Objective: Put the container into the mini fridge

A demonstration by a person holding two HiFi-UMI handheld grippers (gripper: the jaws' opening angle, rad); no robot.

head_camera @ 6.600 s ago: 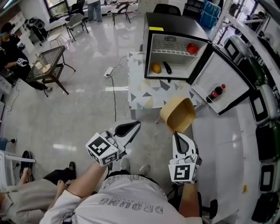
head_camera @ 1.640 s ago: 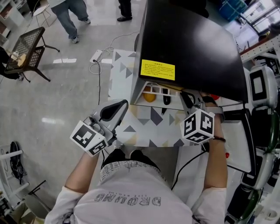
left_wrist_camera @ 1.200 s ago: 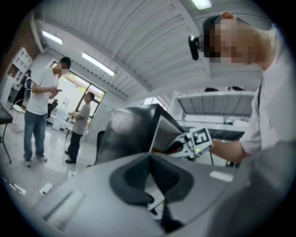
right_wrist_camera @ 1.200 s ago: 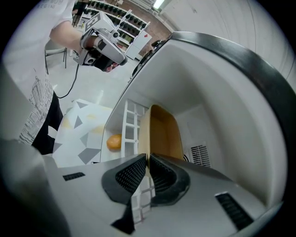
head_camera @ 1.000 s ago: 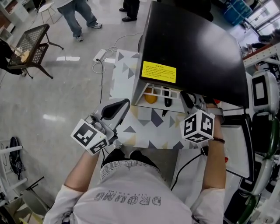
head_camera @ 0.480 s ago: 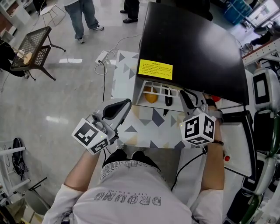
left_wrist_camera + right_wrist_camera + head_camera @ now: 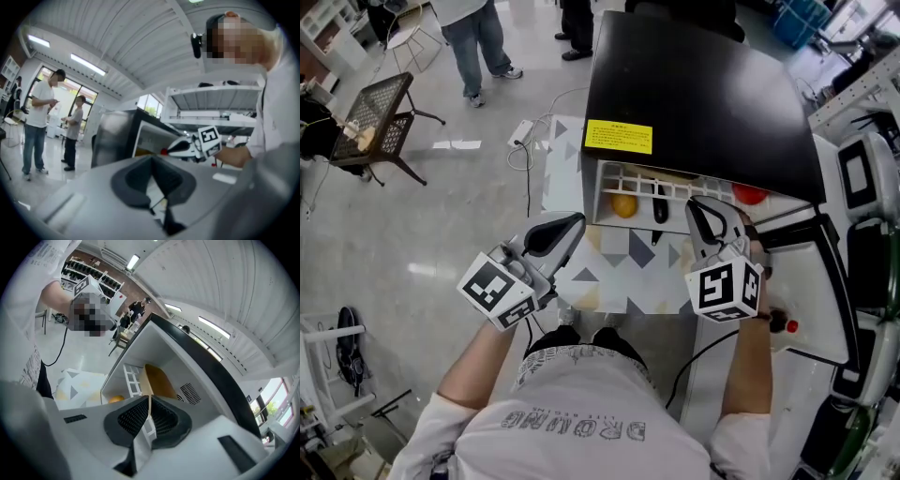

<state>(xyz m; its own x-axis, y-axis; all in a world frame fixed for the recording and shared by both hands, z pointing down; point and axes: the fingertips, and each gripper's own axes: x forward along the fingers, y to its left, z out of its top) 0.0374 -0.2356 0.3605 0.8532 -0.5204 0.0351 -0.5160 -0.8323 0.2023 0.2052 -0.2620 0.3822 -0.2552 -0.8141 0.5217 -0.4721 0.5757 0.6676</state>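
Altogether there are two claws, one container and one mini fridge [image 7: 703, 84]. The right claw [image 7: 705, 214] reaches into the open front of the fridge, and the right gripper view shows its jaws pinched shut on the thin rim of the tan container [image 7: 161, 378]. That container is held on edge inside the fridge cavity, just beside the white wire shelf [image 7: 131, 377]; whether it rests on anything cannot be told. In the head view the fridge's black top hides it.

The left claw [image 7: 567, 227] hovers over the patterned counter [image 7: 623, 281] in front of the fridge, well apart from the right one. Its dark pads [image 7: 136, 180] meet with nothing between them.

Inside the fridge, besides the container, three things show below the shelf: one orange fruit [image 7: 623, 204], one dark elongated item [image 7: 658, 201] and one red round thing [image 7: 750, 194]. The fruit also shows in the right gripper view, low and to the left of the container. The fridge door [image 7: 811, 277] stands open at the right, and one red-capped bottle [image 7: 786, 325] sits in it, partly behind the right forearm.

Two people [image 7: 41, 123] stand on the floor beyond the fridge.
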